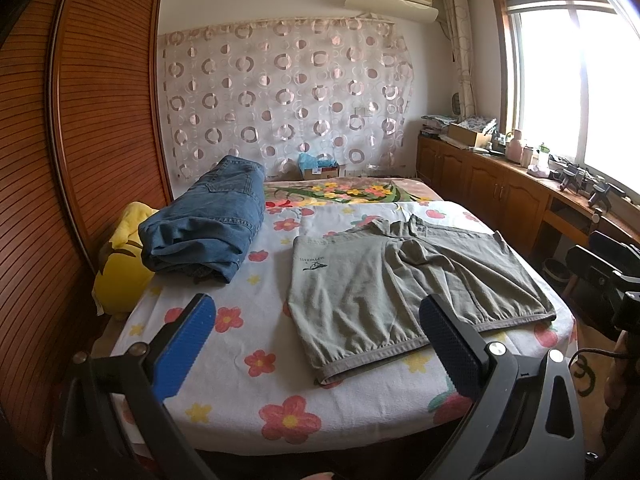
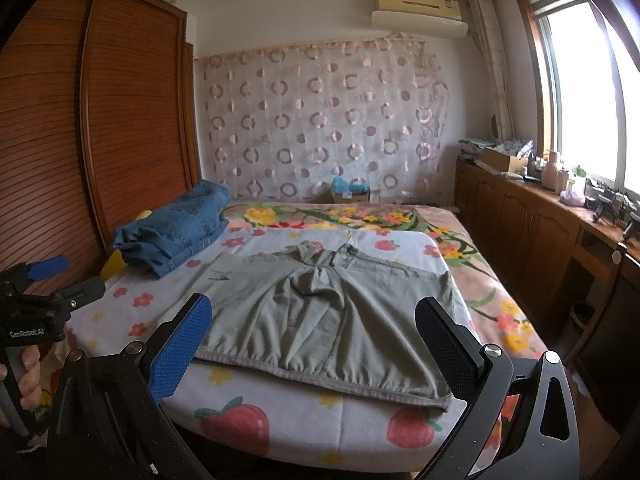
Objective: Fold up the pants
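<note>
My left tongs (image 1: 316, 344) and right tongs (image 2: 314, 342) both hang spread wide with nothing between them, above the near edge of the bed (image 1: 256, 396). The grey-green pants (image 2: 320, 312) lie flat on the flowered sheet just ahead of my right tongs, to the right of my left ones. Folded jeans (image 1: 208, 224) sit farther off, ahead and left.

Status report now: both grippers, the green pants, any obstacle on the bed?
Left gripper open, empty. Right gripper open, empty. Green pants lie flat on the floral sheet, not yet folded. Folded jeans lie apart, not blocking.
</note>
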Available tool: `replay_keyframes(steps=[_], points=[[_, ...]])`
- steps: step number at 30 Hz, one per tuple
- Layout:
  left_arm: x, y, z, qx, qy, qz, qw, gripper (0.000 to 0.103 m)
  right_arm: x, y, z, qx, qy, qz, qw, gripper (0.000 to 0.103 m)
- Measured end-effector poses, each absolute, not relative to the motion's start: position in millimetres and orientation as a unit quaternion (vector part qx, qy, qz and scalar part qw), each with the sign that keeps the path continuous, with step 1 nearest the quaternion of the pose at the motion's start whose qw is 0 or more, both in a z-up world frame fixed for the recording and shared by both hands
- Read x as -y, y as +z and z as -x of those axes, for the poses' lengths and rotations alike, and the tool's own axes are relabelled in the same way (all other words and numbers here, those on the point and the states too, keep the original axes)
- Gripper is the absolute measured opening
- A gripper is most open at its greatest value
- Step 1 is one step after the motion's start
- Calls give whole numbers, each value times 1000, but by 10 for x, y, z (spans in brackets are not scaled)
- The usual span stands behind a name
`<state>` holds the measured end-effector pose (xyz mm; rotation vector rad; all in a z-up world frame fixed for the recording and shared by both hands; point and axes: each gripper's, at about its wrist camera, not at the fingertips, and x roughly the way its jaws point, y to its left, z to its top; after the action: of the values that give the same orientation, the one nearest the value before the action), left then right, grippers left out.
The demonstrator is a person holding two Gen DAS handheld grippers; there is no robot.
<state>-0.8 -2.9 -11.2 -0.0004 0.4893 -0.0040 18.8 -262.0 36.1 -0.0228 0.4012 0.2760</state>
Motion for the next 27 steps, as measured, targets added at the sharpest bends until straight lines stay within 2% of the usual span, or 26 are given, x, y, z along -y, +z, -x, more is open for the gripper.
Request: replay_keyframes(steps=[27], points=[[187,-132,-41,-253,-1,-1,968,102,2612,391,-174,-199,138,13,970,103]])
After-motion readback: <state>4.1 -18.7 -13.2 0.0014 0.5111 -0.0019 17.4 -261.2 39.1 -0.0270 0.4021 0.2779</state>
